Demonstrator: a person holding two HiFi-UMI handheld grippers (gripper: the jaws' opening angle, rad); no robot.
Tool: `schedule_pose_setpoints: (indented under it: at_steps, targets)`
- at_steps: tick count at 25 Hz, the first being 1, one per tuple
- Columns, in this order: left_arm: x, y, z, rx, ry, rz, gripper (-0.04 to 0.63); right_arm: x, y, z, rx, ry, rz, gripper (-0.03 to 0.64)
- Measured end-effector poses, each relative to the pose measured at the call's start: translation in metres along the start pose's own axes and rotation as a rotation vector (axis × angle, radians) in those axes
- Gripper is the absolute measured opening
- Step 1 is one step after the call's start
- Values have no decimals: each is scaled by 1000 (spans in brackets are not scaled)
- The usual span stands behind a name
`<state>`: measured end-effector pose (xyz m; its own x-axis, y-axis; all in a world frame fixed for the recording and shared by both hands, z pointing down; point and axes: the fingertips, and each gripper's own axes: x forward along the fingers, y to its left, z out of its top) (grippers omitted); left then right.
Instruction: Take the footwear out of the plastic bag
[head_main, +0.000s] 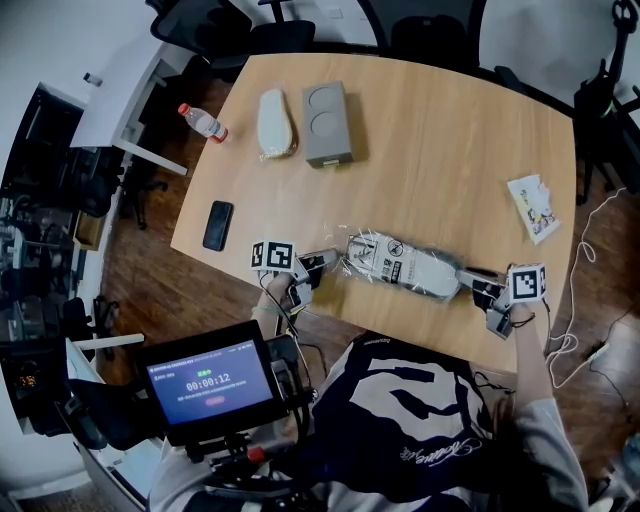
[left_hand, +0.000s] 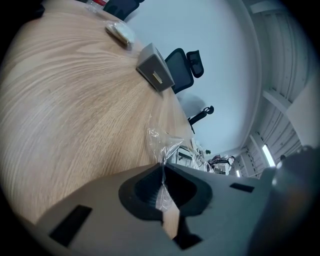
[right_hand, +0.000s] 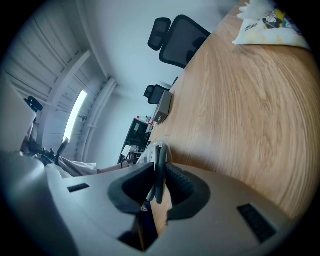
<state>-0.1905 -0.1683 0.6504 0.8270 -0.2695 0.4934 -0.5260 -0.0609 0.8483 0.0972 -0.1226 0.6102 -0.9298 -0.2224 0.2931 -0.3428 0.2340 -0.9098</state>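
Note:
A clear plastic bag (head_main: 385, 255) with pale grey footwear (head_main: 425, 272) inside lies near the wooden table's (head_main: 450, 140) front edge. My left gripper (head_main: 325, 263) is at the bag's left end. In the left gripper view, the left gripper (left_hand: 162, 172) has its jaws shut on a crinkled fold of the bag (left_hand: 162, 142). My right gripper (head_main: 478, 284) is at the bag's right end. In the right gripper view, the right gripper (right_hand: 157, 180) is shut on the thin grey edges of the footwear (right_hand: 159, 160).
At the table's far left stand a grey box (head_main: 328, 122), a white oval item (head_main: 273, 122) and a bottle (head_main: 203, 122). A black phone (head_main: 218, 225) lies at the left edge and a printed packet (head_main: 533, 207) at the right. Office chairs (head_main: 290, 35) line the far side.

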Motion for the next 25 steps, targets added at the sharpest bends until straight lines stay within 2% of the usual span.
schedule_pose_setpoints:
  at_steps: [4,6,8,14,19,25]
  targets:
    - [-12,6,1,-1,-7,28,14,-14,-1,-5,41,-10,-12,71]
    - [-18,9,2,4,-6,42,14,-18,3,-6,35,-18,14,71]
    - [-23,14,2,8,-4,61,14,-25,0,-7,28,-26,4,71]
    - [-44,26,10,18,-23,132,14,-43,-3,-14,28,-52,-8,71]
    - [-68,35,22,52,-37,207,14,-56,-4,-17,70,-99,-10,71]
    - [-98,44,43,59,-116,279,14,-80,-11,-21,74,-158,-32,71]
